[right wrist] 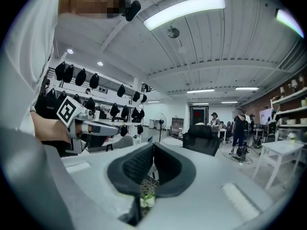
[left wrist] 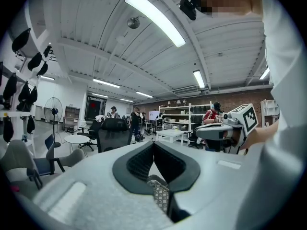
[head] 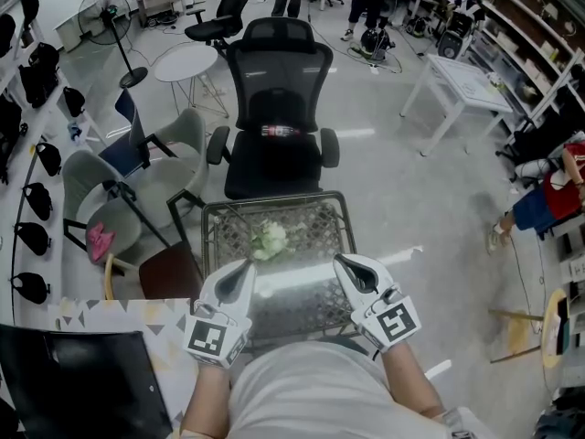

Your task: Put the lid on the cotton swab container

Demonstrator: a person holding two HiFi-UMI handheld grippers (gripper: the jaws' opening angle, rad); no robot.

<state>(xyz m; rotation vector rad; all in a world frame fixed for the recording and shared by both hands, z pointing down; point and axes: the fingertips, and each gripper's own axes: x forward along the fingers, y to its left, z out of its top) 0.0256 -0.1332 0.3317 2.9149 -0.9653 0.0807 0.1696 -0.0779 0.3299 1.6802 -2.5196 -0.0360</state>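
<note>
Grey-white left gripper (head: 243,271) & right gripper (head: 342,263), both shut tight w/ nothing in them, hang over the mesh table's (head: 320,219) near edge. Pale lump (head: 270,239) at the table's middle may be the swab container. Whether it's capped can't be told, so look closer before any reach.

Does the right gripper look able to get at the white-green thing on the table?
Probably yes: the right gripper hovers above the table with nothing between it and the white-green thing, though its jaws are together.
</note>
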